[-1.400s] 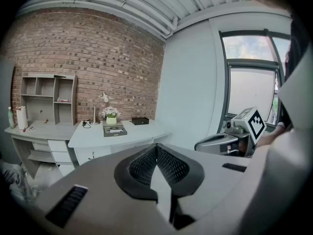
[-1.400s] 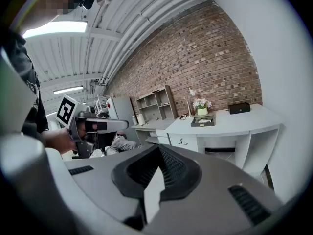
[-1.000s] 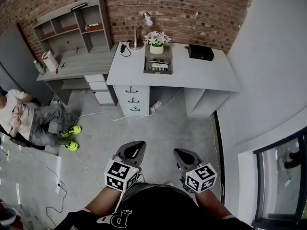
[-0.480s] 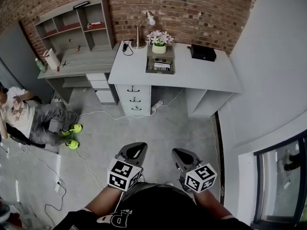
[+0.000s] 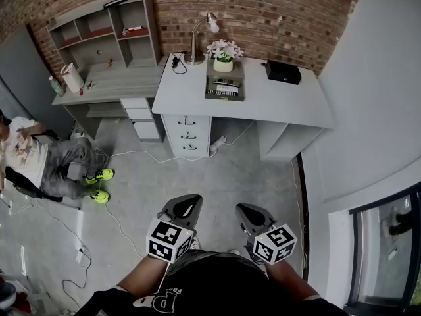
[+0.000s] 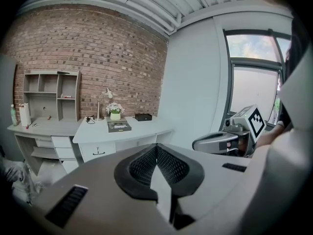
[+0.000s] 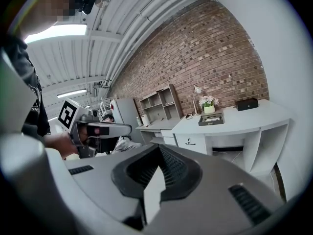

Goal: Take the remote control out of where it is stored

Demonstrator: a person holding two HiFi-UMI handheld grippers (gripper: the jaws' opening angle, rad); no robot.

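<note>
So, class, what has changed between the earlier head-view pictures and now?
Little: the white desk has drifted slightly rightward in the head view. Nothing was gripped or released. The left gripper and right gripper stay shut, empty, far from the desk.

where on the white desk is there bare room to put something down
Bare: the white desk right of the tray and in front of the black box; also left of the tray, in front of the cable. Crowded: the back middle, with lamp and flower pot.
</note>
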